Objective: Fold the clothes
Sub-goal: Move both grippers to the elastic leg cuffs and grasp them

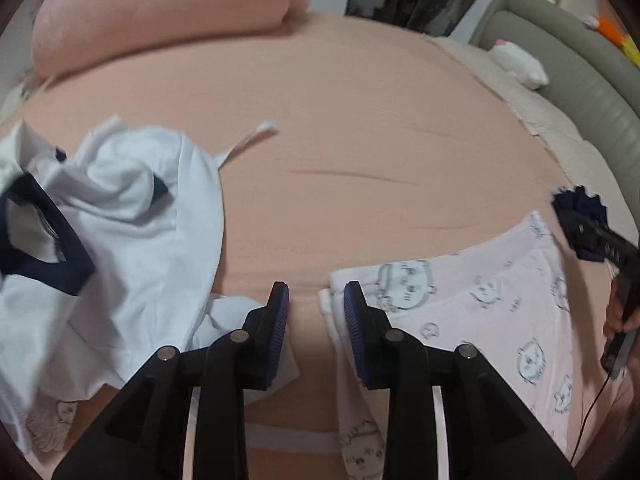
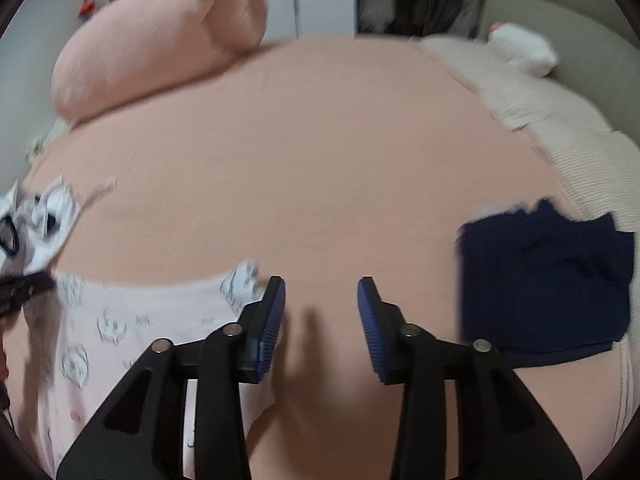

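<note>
A pale pink garment with printed cartoon faces point(image 1: 472, 320) lies folded flat on the peach bedsheet point(image 1: 340, 140). My left gripper point(image 1: 316, 296) hovers open just off its left corner, nothing between the blue pads. In the right wrist view the same printed garment point(image 2: 132, 320) lies at lower left, and my right gripper point(image 2: 322, 292) stands open over bare sheet beside its right edge. The right gripper point(image 1: 592, 236) also shows at the right edge of the left wrist view, held by a hand point(image 1: 620, 316).
A crumpled white shirt with navy trim point(image 1: 120, 220) lies at left. A folded navy garment point(image 2: 544, 280) sits at right. A pink bolster point(image 1: 160, 12) lies at the back, a white plush toy point(image 1: 520, 62) by the grey headboard point(image 1: 580, 64).
</note>
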Action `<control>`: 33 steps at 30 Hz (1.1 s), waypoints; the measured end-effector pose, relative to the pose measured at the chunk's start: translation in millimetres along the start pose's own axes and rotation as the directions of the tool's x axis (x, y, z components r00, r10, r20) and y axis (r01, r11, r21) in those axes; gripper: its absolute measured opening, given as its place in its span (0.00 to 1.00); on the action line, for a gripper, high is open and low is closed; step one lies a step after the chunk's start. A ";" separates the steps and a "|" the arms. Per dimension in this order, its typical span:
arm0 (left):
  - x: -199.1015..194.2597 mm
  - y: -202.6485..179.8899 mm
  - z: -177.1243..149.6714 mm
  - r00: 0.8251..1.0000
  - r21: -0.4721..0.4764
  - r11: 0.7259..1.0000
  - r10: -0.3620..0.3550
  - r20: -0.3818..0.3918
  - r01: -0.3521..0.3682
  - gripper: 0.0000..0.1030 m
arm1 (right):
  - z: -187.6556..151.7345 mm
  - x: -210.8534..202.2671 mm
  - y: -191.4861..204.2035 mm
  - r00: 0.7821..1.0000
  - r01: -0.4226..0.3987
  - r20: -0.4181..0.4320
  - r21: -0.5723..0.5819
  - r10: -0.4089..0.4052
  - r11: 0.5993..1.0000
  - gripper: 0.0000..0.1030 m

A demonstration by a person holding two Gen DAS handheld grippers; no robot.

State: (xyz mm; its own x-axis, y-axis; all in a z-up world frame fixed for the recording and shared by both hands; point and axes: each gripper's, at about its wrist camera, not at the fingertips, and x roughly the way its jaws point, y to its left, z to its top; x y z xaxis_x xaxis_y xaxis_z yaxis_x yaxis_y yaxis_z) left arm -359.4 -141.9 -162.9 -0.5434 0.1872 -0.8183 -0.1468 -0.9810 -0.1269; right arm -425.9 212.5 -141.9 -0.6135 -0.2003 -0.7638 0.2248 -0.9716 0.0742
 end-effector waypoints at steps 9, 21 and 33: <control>27.0 -30.0 -12.8 0.991 0.107 0.994 -0.021 -0.132 0.036 0.28 | -24.9 26.0 39.5 0.978 -0.066 -0.207 -0.149 0.035 0.987 0.36; -70.0 -40.7 -141.1 0.940 -0.289 0.932 -0.282 -0.193 0.220 0.27 | -134.2 -86.0 55.6 0.899 -0.325 -0.289 0.057 0.328 0.944 0.36; -104.2 -50.6 -209.7 0.920 -0.379 0.874 -0.372 -0.122 0.303 0.01 | -243.0 -142.5 98.8 0.897 -0.290 -0.319 0.101 0.307 0.952 0.36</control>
State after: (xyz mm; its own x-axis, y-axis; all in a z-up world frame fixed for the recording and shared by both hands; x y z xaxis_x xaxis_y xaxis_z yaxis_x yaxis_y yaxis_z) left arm -122.0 -122.6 -188.8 -0.3444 0.5305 -0.7746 0.0205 -0.8206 -0.5711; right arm -132.2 175.7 -181.5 -0.2396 -0.4373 -0.8668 0.3155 -0.8794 0.3564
